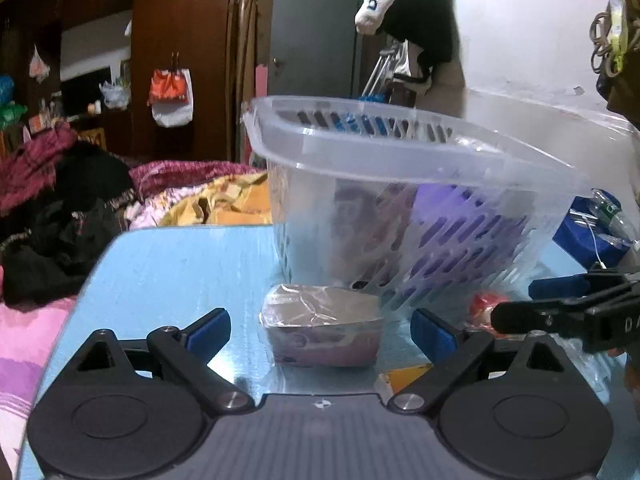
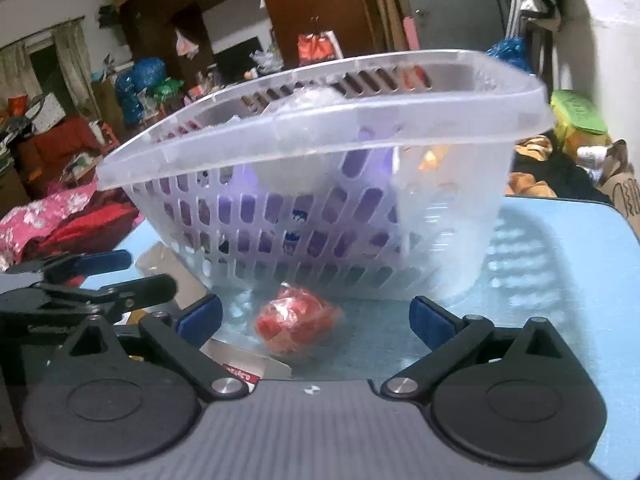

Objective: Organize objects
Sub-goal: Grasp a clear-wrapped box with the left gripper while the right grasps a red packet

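Translucent plastic basket [image 1: 400, 184] fills mid-frame on the blue table [image 1: 168, 264], while the spread-fingered, empty left gripper [image 1: 320, 332] frames a wrapped box [image 1: 320, 326] and the right gripper [image 2: 316, 320], likewise agape, frames a red wrapped item [image 2: 298, 326], seemingly for loading.

Both wrist views low, close, sharing basket [image 1: 400, 184] [image 2: 320, 160].

Premises: a lived-in home bedroom. Bedding and heaped clothes [image 1: 60, 208] lie far left, dark wooden wardrobes [image 1: 180, 40] stand behind, bags [image 1: 170, 96] hang from them, garments [image 1: 404, 4] hang far right.
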Action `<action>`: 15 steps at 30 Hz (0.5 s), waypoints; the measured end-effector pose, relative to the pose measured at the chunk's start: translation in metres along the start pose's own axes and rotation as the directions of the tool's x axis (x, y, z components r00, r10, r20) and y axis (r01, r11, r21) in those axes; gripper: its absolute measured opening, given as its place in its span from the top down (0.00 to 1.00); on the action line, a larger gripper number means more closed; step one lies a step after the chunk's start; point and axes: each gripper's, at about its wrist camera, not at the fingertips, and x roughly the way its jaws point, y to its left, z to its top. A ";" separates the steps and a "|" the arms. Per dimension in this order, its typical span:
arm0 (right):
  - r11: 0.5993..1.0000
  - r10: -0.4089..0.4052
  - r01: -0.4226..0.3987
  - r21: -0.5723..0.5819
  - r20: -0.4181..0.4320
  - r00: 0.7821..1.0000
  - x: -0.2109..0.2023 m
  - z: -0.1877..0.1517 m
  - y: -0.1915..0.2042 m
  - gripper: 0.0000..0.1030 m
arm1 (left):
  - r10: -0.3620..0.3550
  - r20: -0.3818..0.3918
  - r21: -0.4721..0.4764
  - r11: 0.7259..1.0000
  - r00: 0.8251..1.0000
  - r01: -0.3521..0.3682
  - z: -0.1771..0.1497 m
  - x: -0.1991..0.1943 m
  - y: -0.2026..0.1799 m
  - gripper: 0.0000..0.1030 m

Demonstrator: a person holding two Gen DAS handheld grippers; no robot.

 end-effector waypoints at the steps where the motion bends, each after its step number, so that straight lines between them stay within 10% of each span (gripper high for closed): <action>1: 1.000 0.001 -0.001 -0.014 -0.012 1.000 0.002 -0.001 0.001 0.04 | -0.003 -0.005 -0.006 1.000 1.000 0.003 0.000 0.002 0.001 0.05; 15: 0.998 0.049 -0.052 -0.033 -0.075 0.996 0.001 -0.009 -0.001 0.43 | 0.005 0.011 -0.019 1.000 1.000 -0.005 0.002 0.003 -0.003 0.11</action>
